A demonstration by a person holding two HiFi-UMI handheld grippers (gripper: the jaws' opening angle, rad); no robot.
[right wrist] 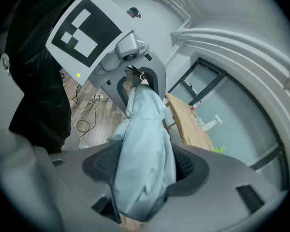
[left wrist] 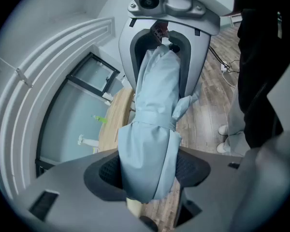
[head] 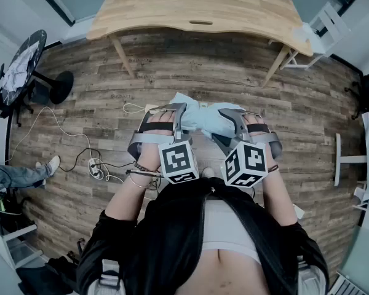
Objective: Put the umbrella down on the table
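wood floor underfoot, desk (head: pixel 172 14) well ahead, near edge not reached yet. folded pale-blue umbrella (head: pixel 200 118) spans crosswise btwn both grippers: left gripper (left wrist: pixel 150 170) clamps one end, right gripper (right wrist: pixel 144 170) the other. prob light, soft fabric over stiff core, may slide; hold near both ends.

We stood in what looked like an office or meeting room. It had a long wooden tabletop (head: pixel 197 8) on splayed legs, a plank floor (head: pixel 190 72), glass partitions (right wrist: pixel 241 124) in dark frames, a white chair (head: pixel 329 26), a small round table (head: pixel 24 66), and a power strip (head: pixel 95 168) trailing cables across the boards.
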